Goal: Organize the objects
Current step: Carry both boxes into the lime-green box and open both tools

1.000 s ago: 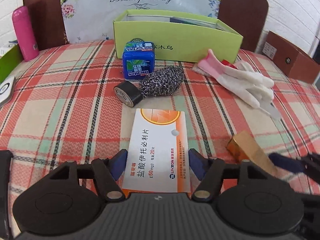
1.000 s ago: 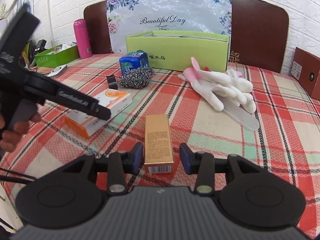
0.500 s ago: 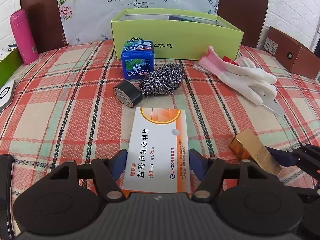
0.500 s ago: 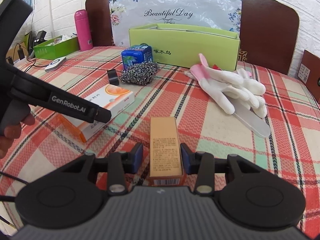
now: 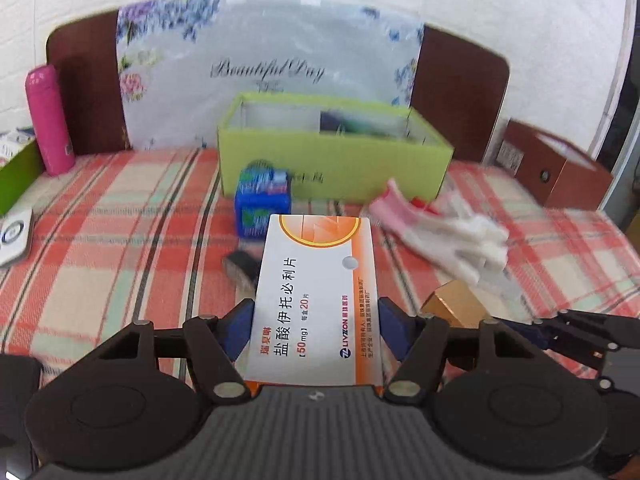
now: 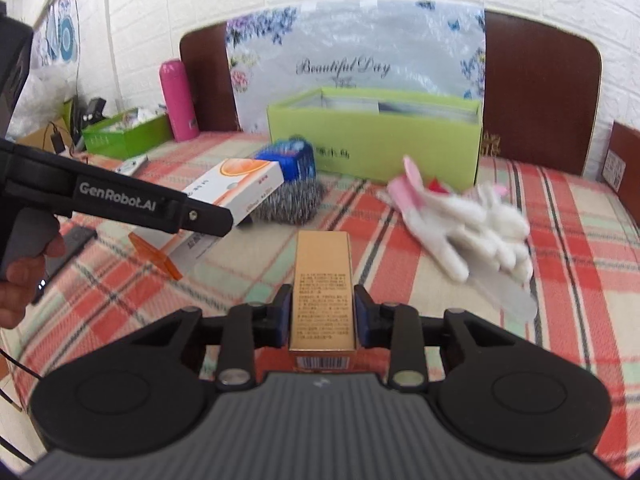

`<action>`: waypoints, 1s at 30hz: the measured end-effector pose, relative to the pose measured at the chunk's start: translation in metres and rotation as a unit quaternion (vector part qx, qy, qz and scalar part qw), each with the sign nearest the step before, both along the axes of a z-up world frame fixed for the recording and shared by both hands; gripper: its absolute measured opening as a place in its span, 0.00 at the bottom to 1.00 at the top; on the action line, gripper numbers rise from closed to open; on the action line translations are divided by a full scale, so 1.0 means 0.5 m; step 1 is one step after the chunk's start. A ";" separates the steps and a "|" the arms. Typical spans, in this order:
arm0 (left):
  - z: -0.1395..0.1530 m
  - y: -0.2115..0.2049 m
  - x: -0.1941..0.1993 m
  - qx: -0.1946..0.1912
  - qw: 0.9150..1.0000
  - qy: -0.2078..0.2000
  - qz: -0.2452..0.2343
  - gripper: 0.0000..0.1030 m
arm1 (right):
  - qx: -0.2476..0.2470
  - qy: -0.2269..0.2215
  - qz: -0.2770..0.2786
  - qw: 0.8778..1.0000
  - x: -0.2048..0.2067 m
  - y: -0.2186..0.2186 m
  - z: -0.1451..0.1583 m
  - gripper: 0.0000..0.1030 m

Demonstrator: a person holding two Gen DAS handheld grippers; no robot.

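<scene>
My left gripper (image 5: pixel 316 320) is shut on a white-and-orange medicine box (image 5: pixel 316 272), which hangs tilted above the checked tablecloth (image 5: pixel 100 264). The right wrist view shows the same medicine box (image 6: pixel 236 180) from the side, one black left finger (image 6: pixel 192 216) across it. My right gripper (image 6: pixel 323 308) holds a slim gold box (image 6: pixel 323 264); its jaws are closing, with both blue pads pressed on the box's sides. That gold box (image 5: pixel 452 304) also shows at the right of the left wrist view. An open lime-green box (image 5: pixel 332 160) stands behind.
A blue tin (image 5: pixel 260 204), a steel scrubber (image 6: pixel 292 204) and a black tape roll (image 5: pixel 240 266) lie before the green box. White gloves (image 5: pixel 460 236) lie to the right. A pink bottle (image 5: pixel 48 120) and a brown box (image 5: pixel 560 176) stand at the back.
Both boxes have come up off the tablecloth. The right jaws have narrowed onto the gold box. Both views have risen and now look further toward the green box.
</scene>
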State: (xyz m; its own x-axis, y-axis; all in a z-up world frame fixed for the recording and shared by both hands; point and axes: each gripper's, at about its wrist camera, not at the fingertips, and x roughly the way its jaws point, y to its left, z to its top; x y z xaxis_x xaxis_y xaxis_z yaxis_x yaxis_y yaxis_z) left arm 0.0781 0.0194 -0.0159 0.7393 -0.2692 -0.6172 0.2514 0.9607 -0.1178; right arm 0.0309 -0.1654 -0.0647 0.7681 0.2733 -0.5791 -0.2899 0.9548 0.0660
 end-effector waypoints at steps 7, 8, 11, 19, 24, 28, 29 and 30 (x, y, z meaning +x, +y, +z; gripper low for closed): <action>0.086 -0.024 0.063 -0.027 0.999 -0.045 -0.003 0.67 | -0.007 -0.058 0.001 0.998 0.073 -0.018 0.089 0.30; 0.095 -0.029 0.078 -0.029 0.998 -0.048 -0.001 0.67 | -0.010 -0.066 -0.001 0.998 0.089 -0.022 0.101 0.30; 0.116 -0.043 0.133 -0.042 0.998 -0.052 0.003 0.67 | -0.020 -0.087 -0.014 0.996 0.145 -0.037 0.130 0.30; 0.146 -0.071 0.299 -0.057 0.996 -0.053 0.034 0.67 | -0.035 -0.099 -0.034 0.994 0.330 -0.077 0.152 0.30; 0.128 -0.086 0.385 -0.050 0.997 -0.041 0.042 0.67 | -0.051 -0.095 -0.046 0.993 0.426 -0.091 0.124 0.30; 0.099 -0.092 0.438 -0.044 0.997 -0.032 0.046 0.67 | -0.059 -0.082 -0.051 0.994 0.488 -0.094 0.095 0.30; 0.092 -0.092 0.448 -0.042 0.997 -0.031 0.048 0.67 | -0.061 -0.078 -0.051 0.994 0.500 -0.094 0.088 0.30; 0.085 -0.092 0.456 -0.038 0.997 -0.032 0.051 0.67 | -0.062 -0.075 -0.052 0.994 0.511 -0.093 0.081 0.30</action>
State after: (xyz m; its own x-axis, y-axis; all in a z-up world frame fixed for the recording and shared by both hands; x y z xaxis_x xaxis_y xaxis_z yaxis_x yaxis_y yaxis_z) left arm 0.3064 -0.0264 0.0264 0.8020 -0.2350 -0.5491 0.1619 0.9705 -0.1789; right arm 0.2863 -0.2119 -0.0243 0.8682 0.1221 -0.4809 -0.1877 0.9780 -0.0906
